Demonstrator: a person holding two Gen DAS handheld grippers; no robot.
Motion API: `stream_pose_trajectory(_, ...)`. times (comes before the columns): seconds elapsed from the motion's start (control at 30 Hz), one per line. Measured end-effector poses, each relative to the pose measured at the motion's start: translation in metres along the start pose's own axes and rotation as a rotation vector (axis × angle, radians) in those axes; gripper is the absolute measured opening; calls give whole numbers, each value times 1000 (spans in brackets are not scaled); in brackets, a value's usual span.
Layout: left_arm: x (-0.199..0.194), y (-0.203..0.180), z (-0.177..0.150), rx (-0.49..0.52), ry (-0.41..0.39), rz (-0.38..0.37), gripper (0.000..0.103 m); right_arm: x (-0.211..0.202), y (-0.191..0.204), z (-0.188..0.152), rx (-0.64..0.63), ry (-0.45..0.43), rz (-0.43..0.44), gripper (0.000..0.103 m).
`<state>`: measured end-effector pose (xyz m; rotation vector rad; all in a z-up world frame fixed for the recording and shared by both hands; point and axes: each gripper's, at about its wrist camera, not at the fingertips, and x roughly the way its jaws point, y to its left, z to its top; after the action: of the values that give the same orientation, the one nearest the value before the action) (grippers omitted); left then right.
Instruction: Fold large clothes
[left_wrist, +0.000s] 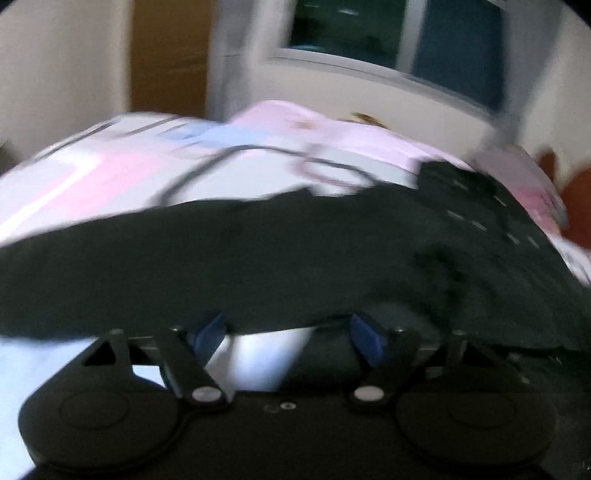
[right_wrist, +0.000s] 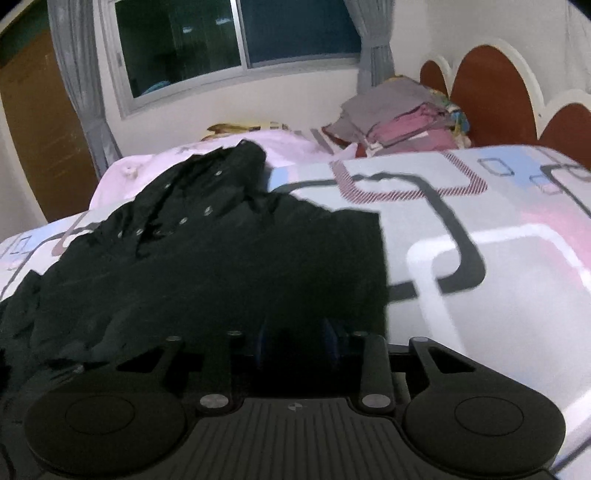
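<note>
Black buttoned garment (right_wrist: 207, 258) lies spread on the patterned bedsheet (right_wrist: 498, 277). Left tool (left_wrist: 288, 328) spread at its near hem, pinching nothing. Right tool (right_wrist: 295, 339) partly closed over dark cloth; grip cannot be told.

The whole left wrist view is smeared by motion: the window (left_wrist: 399, 37), the sheet (left_wrist: 110, 173) pattern and the garment (left_wrist: 295, 251) all lack sharp edges. The left gripper (left_wrist: 288, 326) has its blue fingertips (left_wrist: 210, 328) tucked under the garment's hem, so contact cannot be told. In the right wrist view, the right gripper (right_wrist: 295, 339) sits in dark cloth; its pads (right_wrist: 328, 336) barely show, and a grip cannot be told. The garment (right_wrist: 221, 258) runs off the left edge. The pile (right_wrist: 402, 118) is too small to sort.
</note>
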<state>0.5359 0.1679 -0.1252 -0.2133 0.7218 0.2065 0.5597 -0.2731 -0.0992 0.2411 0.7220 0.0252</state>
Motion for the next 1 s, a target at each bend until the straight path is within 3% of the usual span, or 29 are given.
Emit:
stream_pose_trajectory(0.17,-17,83,0,-120,4,108,66,1,43,-13,7,10,-7,33)
stream_pose_trajectory(0.4,-28,164,-7,-303,16,146,60,-8,98,-26,10,2,22,33)
stream_pose_trajectory(0.57,-27,203,-9,-426,-10,127,58,-13,105,-27,71,-23,-71,33)
stream_pose_trajectory(0.77,-26,248,-9,-603,-74,84,56,-24,101,-25,83,-25,-100,33)
stream_pose_trajectory(0.87,-22,266,-8,-709,-116,69,32,-28,96,-24,81,-24,-120,33)
stream_pose_trajectory(0.9,-23,266,-5,-706,-140,73,19,-30,94,-23,81,-26,-129,33)
stream_pose_trajectory(1.0,-35,248,11,-598,-217,100,11,-33,90,-22,81,-32,-141,33)
